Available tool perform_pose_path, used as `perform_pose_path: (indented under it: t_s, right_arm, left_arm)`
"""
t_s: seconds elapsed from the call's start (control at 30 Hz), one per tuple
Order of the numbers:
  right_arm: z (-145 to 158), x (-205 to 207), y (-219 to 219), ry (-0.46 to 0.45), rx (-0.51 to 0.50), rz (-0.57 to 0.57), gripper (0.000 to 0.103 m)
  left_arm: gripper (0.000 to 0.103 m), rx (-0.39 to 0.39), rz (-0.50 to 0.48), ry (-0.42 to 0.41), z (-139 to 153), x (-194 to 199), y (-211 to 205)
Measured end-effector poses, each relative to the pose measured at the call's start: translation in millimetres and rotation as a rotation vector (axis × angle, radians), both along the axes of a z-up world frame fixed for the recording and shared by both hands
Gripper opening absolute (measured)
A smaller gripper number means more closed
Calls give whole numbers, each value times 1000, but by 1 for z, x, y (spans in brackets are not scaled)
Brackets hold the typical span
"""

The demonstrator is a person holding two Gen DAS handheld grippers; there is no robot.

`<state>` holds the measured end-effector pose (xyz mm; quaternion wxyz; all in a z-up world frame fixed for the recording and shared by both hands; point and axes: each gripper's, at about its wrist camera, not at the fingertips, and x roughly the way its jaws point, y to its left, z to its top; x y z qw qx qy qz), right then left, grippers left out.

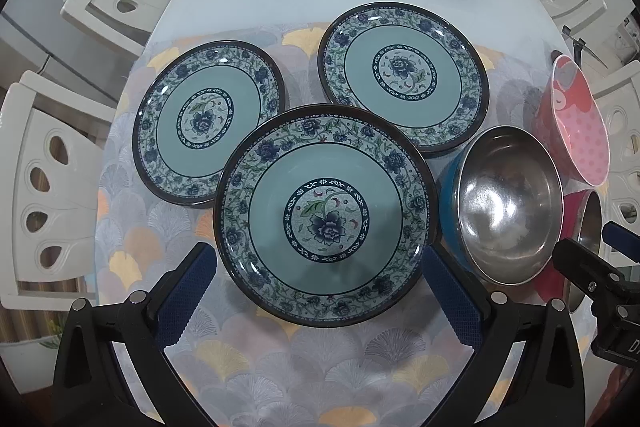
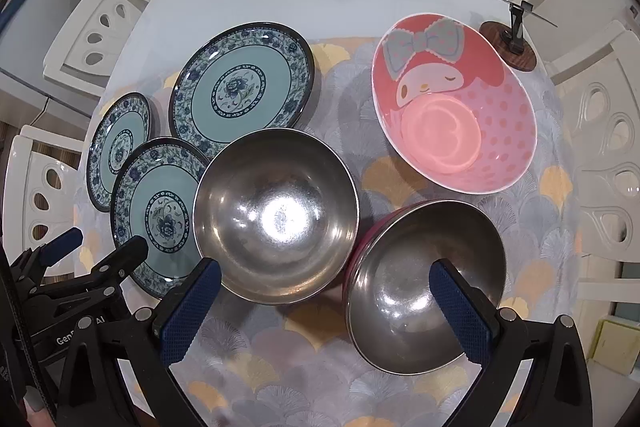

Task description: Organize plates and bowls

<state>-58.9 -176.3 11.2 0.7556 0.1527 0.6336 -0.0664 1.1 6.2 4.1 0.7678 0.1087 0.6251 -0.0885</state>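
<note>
Plates and bowls all out on the mat

Left gripper (image 1: 320, 287) was spread wide over the near plate (image 1: 325, 215); right gripper (image 2: 326, 311) spread too, holding nothing, by the steel bowls (image 2: 276, 215).

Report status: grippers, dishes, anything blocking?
Left gripper open over nearest plate. Right gripper open, holding nothing, above two steel bowls. Three plates, three bowls unstacked. Pink bowl apart; nothing blocking.

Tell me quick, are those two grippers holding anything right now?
Left gripper: open, holding nothing, over the nearest plate.
Right gripper: open, holding nothing, above the two steel bowls.
</note>
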Motion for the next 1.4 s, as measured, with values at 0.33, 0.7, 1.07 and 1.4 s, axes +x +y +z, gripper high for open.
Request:
perform_pose_path:
  t_s: [0.33, 0.7, 1.07, 1.4]
  right_arm:
    - [0, -1, 1, 2, 1, -1, 103]
    - [2, -1, 0, -7, -5, -10, 103]
    - [0, -1, -1, -5, 4, -15, 103]
    - [-1, 0, 3, 0, 0, -5, 103]
  left_arm:
    - [102, -2, 0, 0, 0, -1, 0]
    - [102, 6, -10, -10, 1, -1, -2]
    - [102, -7, -2, -2, 1, 0, 2]
    - [102, -6, 5, -1, 1, 0, 5]
